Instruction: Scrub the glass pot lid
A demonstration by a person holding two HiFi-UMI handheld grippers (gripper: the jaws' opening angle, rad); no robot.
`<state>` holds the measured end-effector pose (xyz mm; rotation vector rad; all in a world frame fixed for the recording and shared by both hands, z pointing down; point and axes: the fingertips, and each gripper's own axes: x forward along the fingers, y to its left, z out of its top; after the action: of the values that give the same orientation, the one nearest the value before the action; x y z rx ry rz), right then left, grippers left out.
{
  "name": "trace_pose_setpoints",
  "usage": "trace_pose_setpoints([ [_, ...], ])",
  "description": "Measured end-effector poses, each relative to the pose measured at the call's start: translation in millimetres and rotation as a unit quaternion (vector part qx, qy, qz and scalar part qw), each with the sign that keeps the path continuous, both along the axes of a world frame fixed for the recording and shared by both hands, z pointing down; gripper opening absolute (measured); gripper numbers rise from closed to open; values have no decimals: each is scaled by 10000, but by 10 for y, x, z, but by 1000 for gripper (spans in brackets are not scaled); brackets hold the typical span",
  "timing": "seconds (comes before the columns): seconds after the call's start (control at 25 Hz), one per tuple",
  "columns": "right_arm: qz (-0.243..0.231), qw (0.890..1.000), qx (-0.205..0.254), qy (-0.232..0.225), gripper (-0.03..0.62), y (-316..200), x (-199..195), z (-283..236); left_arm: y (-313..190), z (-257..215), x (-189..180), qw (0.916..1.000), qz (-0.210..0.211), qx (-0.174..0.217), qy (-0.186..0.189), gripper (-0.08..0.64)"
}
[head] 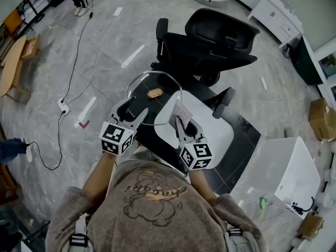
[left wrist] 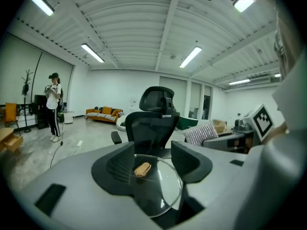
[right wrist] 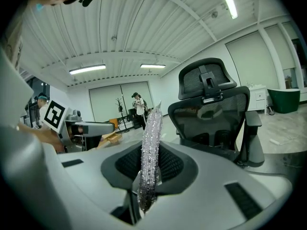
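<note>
The round glass pot lid (head: 157,105) with a small golden knob (head: 154,93) sits in front of me. In the left gripper view the lid (left wrist: 158,190) lies tilted between the jaws, face towards the camera. My left gripper (head: 131,114) (left wrist: 156,163) stands wide, and its pads do not visibly press on the glass. A glittery silver scrubbing cloth (head: 181,112) stands up from my right gripper (head: 181,123), just right of the lid. In the right gripper view the cloth (right wrist: 149,152) is edge-on, with that gripper (right wrist: 144,195) shut on its lower end.
A black office chair (head: 210,41) stands just beyond the lid. A white table (head: 223,135) is under my right hand. A power strip with cables (head: 63,106) lies on the floor at left, a white box (head: 294,172) at right. A person (left wrist: 53,107) stands far off.
</note>
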<state>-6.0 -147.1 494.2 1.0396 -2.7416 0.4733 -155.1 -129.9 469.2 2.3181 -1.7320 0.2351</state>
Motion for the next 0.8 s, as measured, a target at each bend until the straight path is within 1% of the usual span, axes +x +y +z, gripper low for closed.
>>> trace_pose_setpoints([
  [0.12,174,9998,-51,15,82,-26,16,11,-192,202,46,9982,407,-246,-375,239],
  [0.28,485,9988,-99,54,81,-82,94,44,-471,577,91,9915,856,-622,-762,239],
  [0.44,844,9963,-133,90,81,-153,205,66,-727,1006,155,9805,1285,-1028,-1070,239],
  [0.6,1213,9923,-197,121,81,-196,300,104,-983,1339,216,9686,1631,-1240,-1406,239],
  [0.8,1586,9869,-280,131,81,-206,383,173,-1161,1701,233,9539,1944,-1631,-1600,241],
])
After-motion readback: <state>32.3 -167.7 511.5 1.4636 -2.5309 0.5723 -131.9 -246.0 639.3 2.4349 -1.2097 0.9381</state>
